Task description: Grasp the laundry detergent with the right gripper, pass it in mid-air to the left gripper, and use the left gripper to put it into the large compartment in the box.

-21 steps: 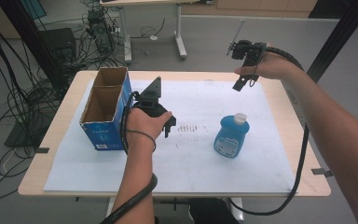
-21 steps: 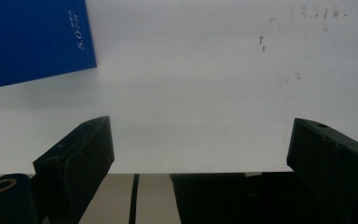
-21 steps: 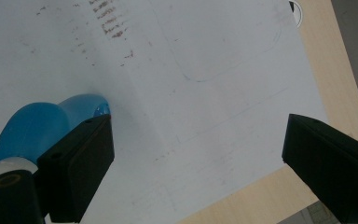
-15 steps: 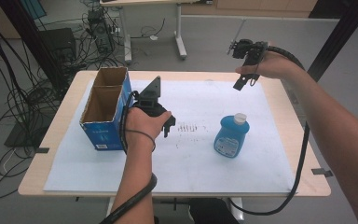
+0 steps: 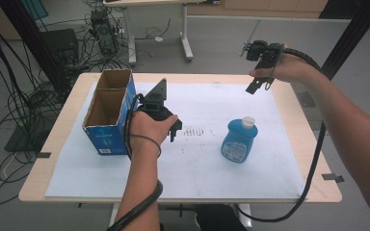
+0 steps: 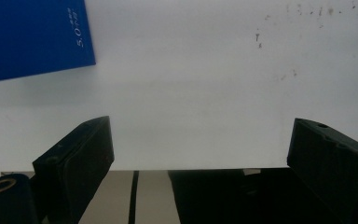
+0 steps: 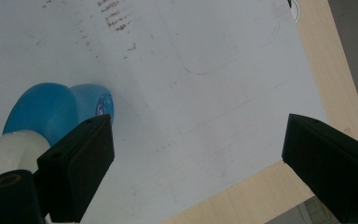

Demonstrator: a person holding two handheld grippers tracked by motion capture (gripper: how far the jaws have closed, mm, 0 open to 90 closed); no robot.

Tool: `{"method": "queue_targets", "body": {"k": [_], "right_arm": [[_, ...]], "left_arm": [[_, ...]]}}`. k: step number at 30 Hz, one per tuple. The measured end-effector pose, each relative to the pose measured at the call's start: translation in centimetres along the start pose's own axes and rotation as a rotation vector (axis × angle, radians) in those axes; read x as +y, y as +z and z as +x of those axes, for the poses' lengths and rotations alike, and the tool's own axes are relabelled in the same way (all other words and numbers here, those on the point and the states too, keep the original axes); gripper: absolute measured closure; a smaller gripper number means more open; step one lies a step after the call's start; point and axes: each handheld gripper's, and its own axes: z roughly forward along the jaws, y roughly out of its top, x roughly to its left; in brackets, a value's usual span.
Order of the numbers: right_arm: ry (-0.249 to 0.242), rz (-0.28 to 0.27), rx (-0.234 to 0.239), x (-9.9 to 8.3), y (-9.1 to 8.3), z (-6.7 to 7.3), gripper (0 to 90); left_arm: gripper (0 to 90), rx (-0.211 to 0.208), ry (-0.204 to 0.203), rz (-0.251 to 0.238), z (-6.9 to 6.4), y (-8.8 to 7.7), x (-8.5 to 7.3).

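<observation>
Your right gripper [image 5: 256,86] has barely shifted, hanging high at the far right. Both jaw pairs stand apart, empty. Descend squarely over the blue bottle [image 5: 238,139], left gripper [image 5: 173,131] parked beside the box [image 5: 107,137]

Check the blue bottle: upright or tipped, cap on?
Upright, cap on. In the high view the blue bottle stands on its base on the white sheet, its white cap on top. Neither gripper touches it.
</observation>
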Motion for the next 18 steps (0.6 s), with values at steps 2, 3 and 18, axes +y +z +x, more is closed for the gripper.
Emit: {"method": "queue_targets", "body": {"k": [2,3,18], "right_arm": [[-0.007,-0.013,0.002,-0.5,-0.2,0.0,9.3],[-0.007,-0.013,-0.003,-1.1,-0.5,0.1,9.4],[-0.053,-0.04,0.018,-5.9,-2.1,1.7,9.4]], "left_arm": [[7.5,-0.001,0.0,-0.004,-0.2,0.0,0.0],[7.5,0.001,0.002,-0.004,-0.3,-0.1,0.0],[7.5,0.013,0.024,-0.005,-1.0,-0.8,-0.4]]}}
